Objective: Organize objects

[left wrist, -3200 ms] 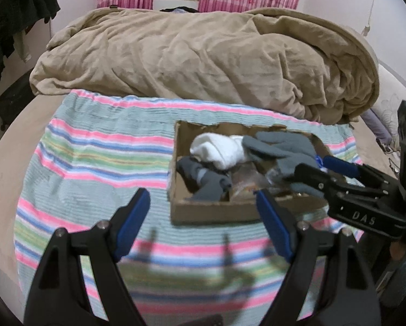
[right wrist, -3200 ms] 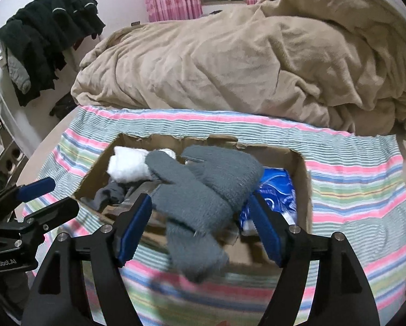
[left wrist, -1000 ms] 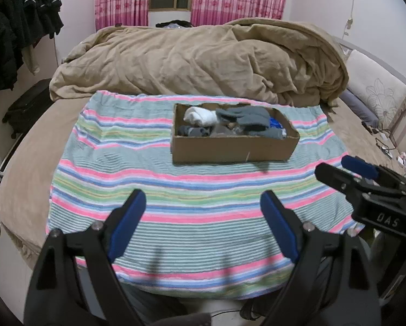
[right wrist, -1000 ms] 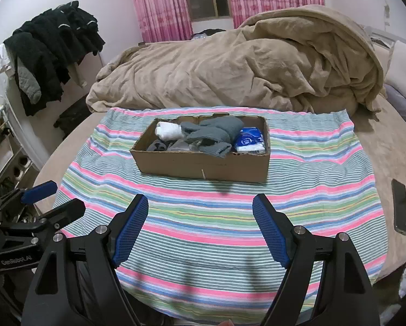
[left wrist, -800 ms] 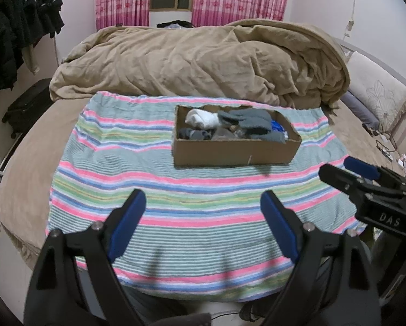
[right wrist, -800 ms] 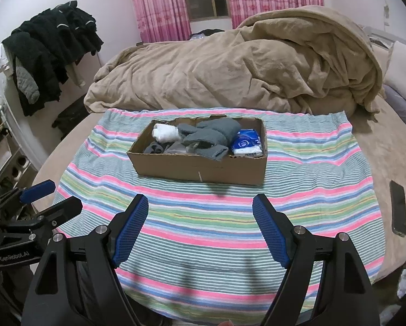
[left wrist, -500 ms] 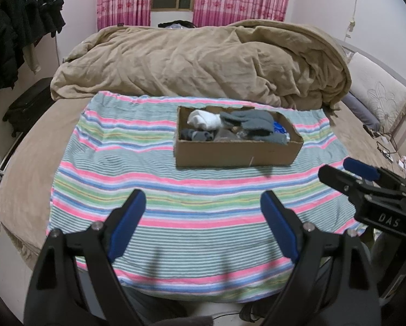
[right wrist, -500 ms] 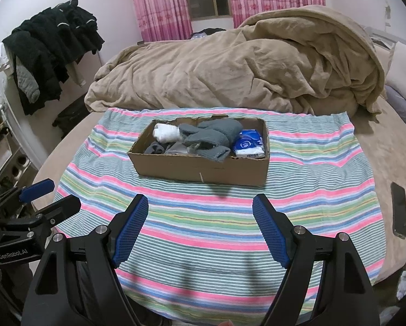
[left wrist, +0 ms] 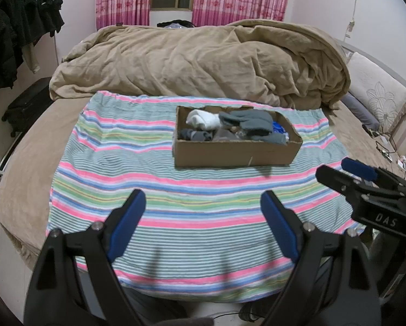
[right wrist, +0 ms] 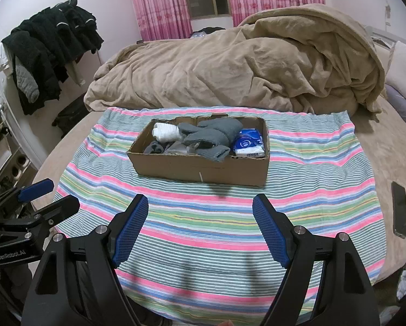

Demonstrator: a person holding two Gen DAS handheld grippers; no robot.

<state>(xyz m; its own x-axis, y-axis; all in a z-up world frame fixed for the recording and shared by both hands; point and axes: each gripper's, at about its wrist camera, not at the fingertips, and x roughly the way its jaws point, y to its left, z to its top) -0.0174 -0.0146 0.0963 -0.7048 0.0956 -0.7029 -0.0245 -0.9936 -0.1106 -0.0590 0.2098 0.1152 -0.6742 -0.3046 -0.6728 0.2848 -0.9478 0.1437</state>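
Note:
A cardboard box sits on a striped cloth on the bed. It holds a white rolled sock, grey gloves, dark socks and a blue and white pack. My left gripper is open and empty, well short of the box. My right gripper is open and empty too; it also shows at the right edge of the left wrist view.
A tan duvet is heaped behind the cloth. Dark clothes hang at the left. A phone lies on the bed at the right. A pillow lies far right.
Both grippers have pulled back from the box, leaving the grey gloves in it. Over the last second the views have barely shifted.

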